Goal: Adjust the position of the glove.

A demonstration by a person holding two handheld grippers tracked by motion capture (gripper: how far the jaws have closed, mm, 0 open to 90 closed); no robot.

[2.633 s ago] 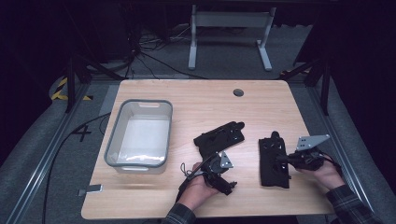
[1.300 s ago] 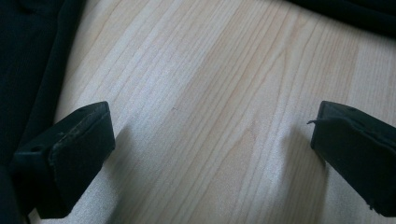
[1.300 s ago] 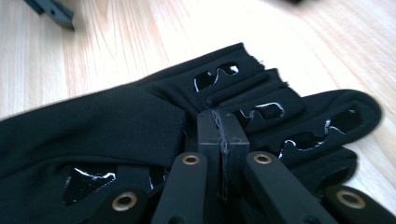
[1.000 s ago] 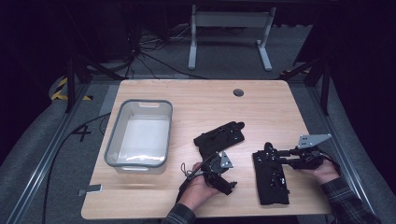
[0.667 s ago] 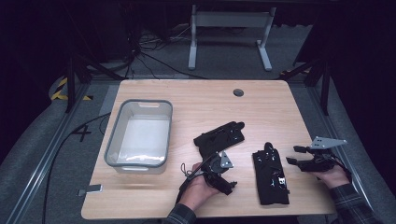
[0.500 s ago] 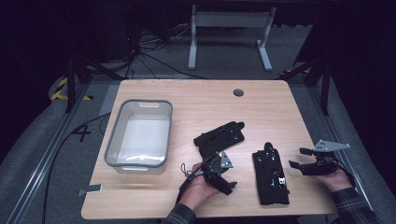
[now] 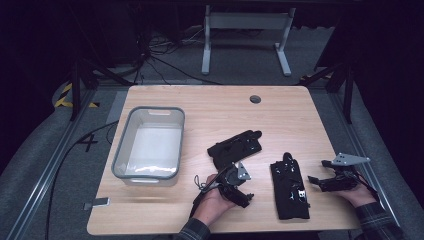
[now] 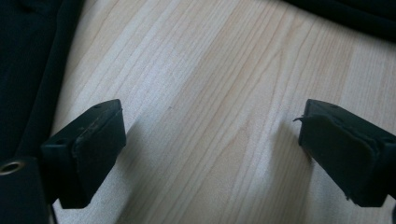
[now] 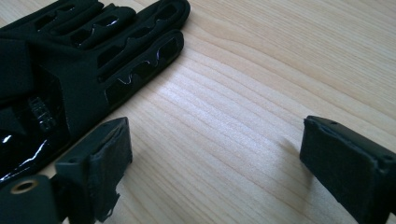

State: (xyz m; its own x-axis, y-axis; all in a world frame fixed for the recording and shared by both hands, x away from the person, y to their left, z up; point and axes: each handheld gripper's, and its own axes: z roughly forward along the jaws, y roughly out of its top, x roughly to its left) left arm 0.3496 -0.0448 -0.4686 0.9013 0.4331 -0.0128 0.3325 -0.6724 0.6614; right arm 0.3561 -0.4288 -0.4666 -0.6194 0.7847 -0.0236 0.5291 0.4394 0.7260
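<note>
So we've got the right gripper point(image 7: 320, 181) sitting low over the wooden surface point(image 7: 300, 120) with its jaws spread wide and nothing between them. Just beside it, toward the middle of the surface, lies a black glove point(image 7: 290, 187), flat, fingers pointing away from the person. In the right gripper view that same glove point(image 9: 79, 60) sits just off the left jaw, close to it but we can't tell if they actually touch; bare wood fills the gap between the jaws.

The left gripper point(image 7: 240, 192) is on the other side of that glove, held in the left hand point(image 7: 215, 197), and it's open too, with plain wood grain between the jaws in the left gripper view. Just beyond it, on the far side from the person, lies a second black glove point(image 7: 235, 147), angled across the surface and apart from the first one. We see dark fabric at the edges of the left gripper view but can't say which glove it is.

Further from the first glove, past the left gripper, there's a grey bin point(image 7: 150, 145) with a clear-looking bottom, and it looks empty to us.
</note>
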